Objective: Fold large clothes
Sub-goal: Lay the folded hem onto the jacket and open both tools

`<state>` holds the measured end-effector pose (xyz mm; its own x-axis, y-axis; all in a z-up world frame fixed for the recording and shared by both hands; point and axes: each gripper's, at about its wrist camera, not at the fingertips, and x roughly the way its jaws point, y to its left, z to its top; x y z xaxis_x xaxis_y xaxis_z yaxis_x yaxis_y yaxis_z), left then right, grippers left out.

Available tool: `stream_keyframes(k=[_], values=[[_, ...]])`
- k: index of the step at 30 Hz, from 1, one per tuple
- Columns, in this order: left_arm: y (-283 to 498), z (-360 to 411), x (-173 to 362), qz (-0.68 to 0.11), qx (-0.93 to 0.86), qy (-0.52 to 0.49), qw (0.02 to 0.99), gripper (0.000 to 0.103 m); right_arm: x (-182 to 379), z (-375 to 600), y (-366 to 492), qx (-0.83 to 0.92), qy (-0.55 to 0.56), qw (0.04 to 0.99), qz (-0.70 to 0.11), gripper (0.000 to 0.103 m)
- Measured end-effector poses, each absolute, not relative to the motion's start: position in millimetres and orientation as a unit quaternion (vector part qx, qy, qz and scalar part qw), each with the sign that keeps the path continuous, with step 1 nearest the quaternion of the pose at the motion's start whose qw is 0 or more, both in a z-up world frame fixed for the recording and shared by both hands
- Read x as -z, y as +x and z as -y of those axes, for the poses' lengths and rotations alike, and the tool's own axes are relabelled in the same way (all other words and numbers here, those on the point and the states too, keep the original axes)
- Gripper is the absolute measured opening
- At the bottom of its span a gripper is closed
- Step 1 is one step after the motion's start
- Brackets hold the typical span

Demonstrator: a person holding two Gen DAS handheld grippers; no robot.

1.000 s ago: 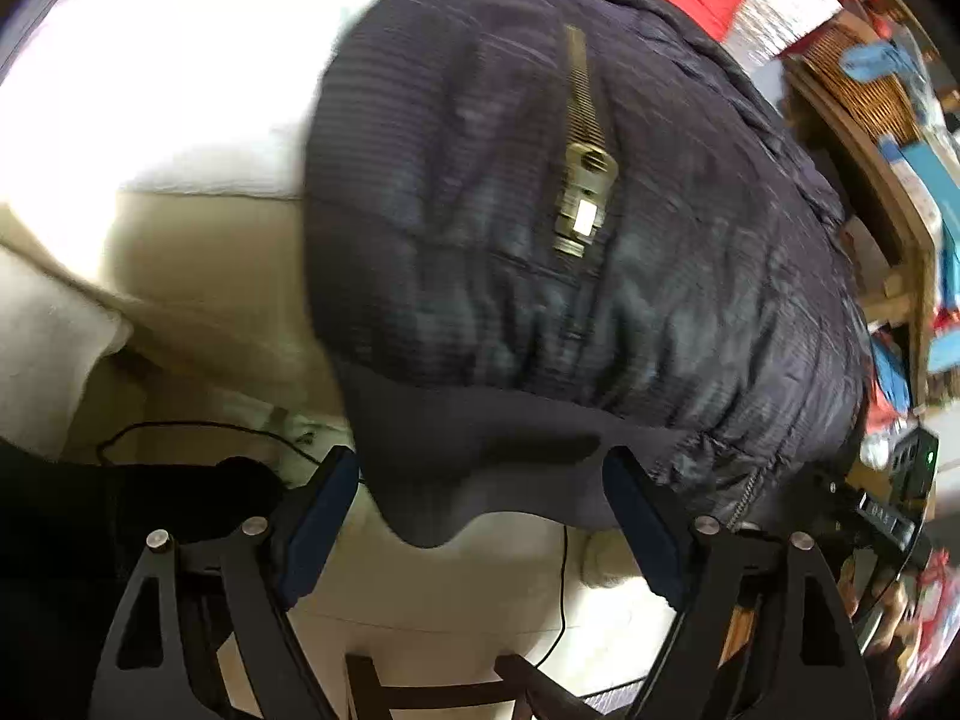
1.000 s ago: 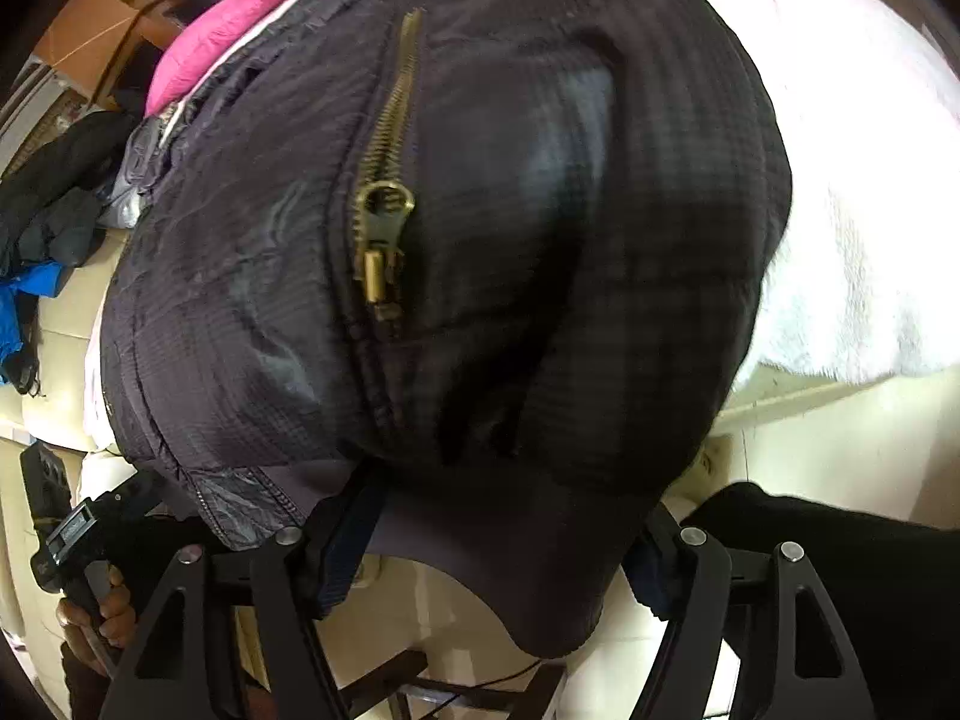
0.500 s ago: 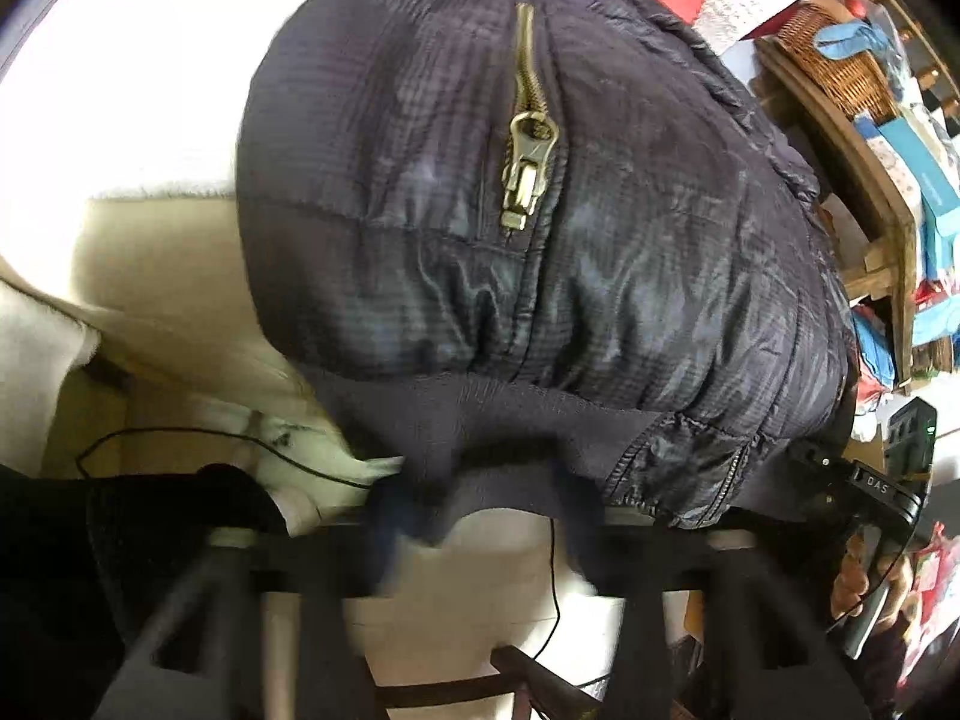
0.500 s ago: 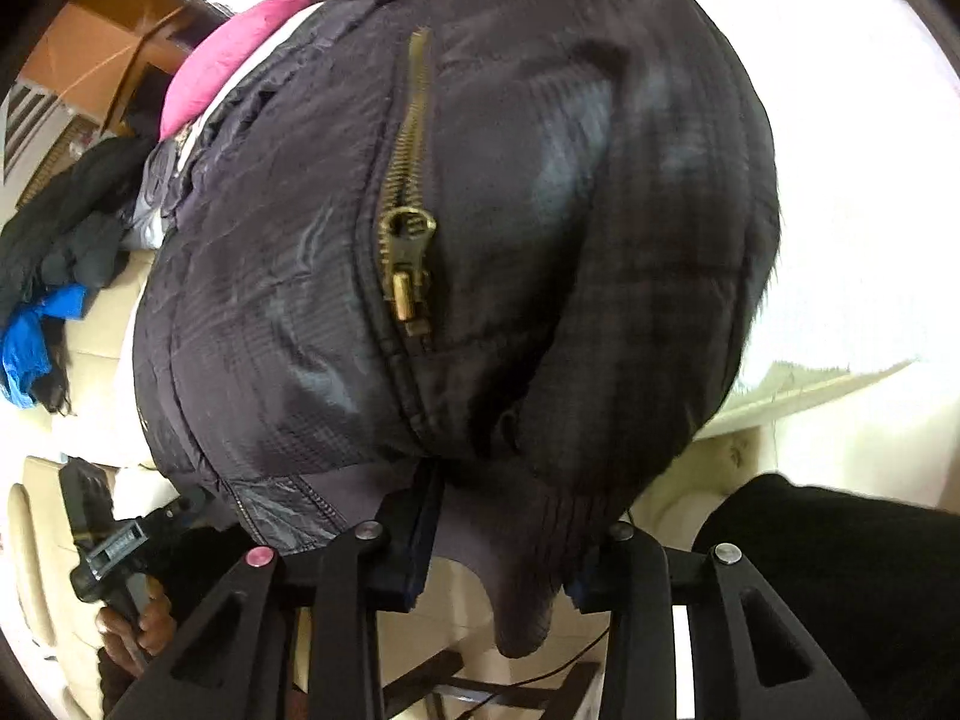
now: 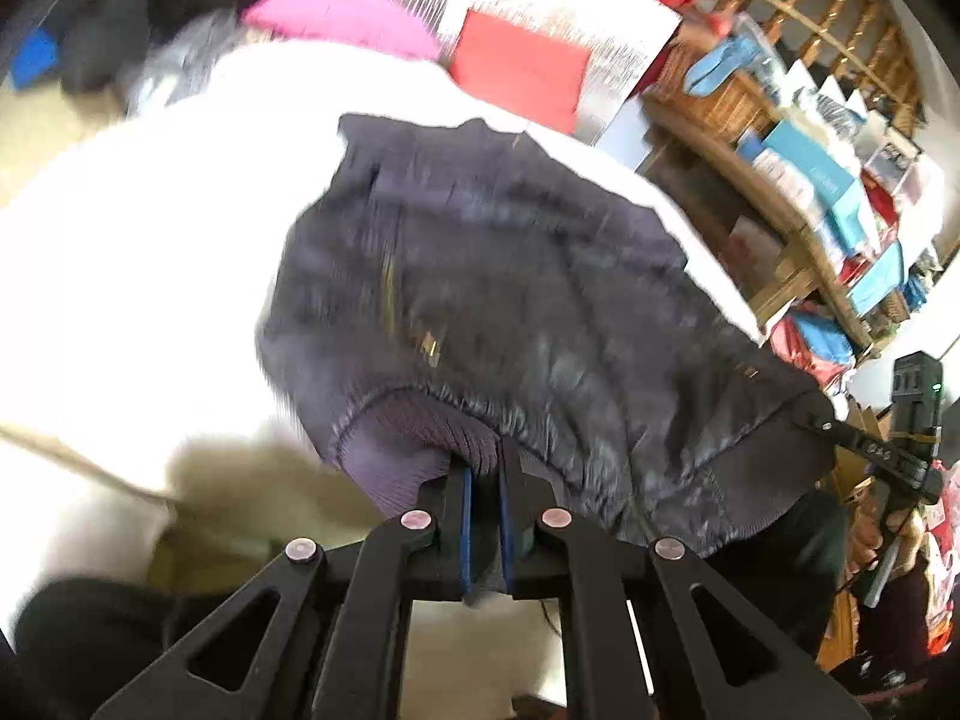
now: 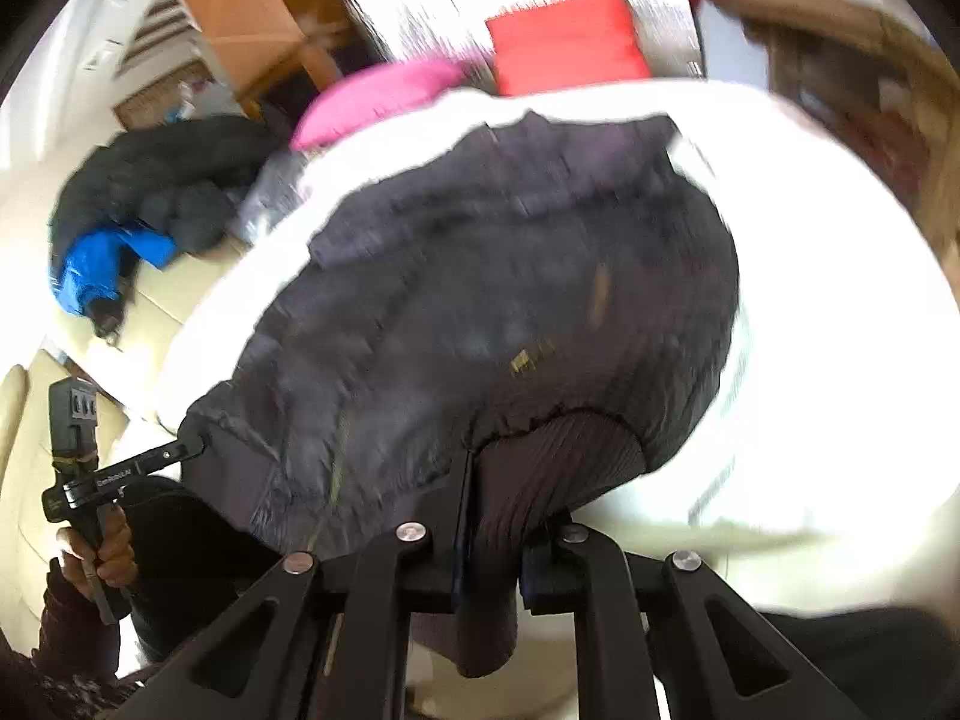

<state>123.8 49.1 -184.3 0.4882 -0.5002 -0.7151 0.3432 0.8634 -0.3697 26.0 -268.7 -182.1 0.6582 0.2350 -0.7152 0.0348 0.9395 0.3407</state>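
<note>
The dark padded jacket (image 5: 510, 300) lies spread on a white fleece blanket (image 5: 150, 240), its long axis running away from both cameras toward the collar at the far edge. The ribbed hem (image 5: 414, 438) is the near end. The left gripper (image 5: 485, 516) is clamped on the hem's left corner; the right gripper (image 6: 489, 540) is clamped on the ribbed hem (image 6: 552, 468) at the right corner. Both corners are raised off the blanket. The jacket body lies directly ahead of each pair of fingers, so the fold is judged to carry the hem forward toward the collar. A pink cushion (image 5: 336, 15) sits beyond the blanket.
</note>
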Motion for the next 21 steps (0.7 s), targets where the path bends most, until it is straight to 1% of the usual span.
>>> stream_keyframes(k=[2,7,13,21], values=[[137.3,-55.2,164.9,-0.427,0.254,-0.095,0.863,0.007,171.2,265.5,35.4,-0.057,0.154,0.904,-0.394,0.013],[172.6,-55.8,138.7,-0.406,0.258,-0.112,0.87,0.007,157.9,267.1,76.8,-0.056,0.155,0.915,-0.368,0.013],[230.5,-52.9,136.0,-0.398,0.249,-0.152,0.87,0.008,151.6,285.3,126.4,-0.04,0.183,0.918,-0.349,0.013],[299.8,-51.9,149.1,-0.391,0.239,-0.218,0.861,0.008,160.4,327.5,175.8,-0.013,0.246,0.91,-0.333,0.013]])
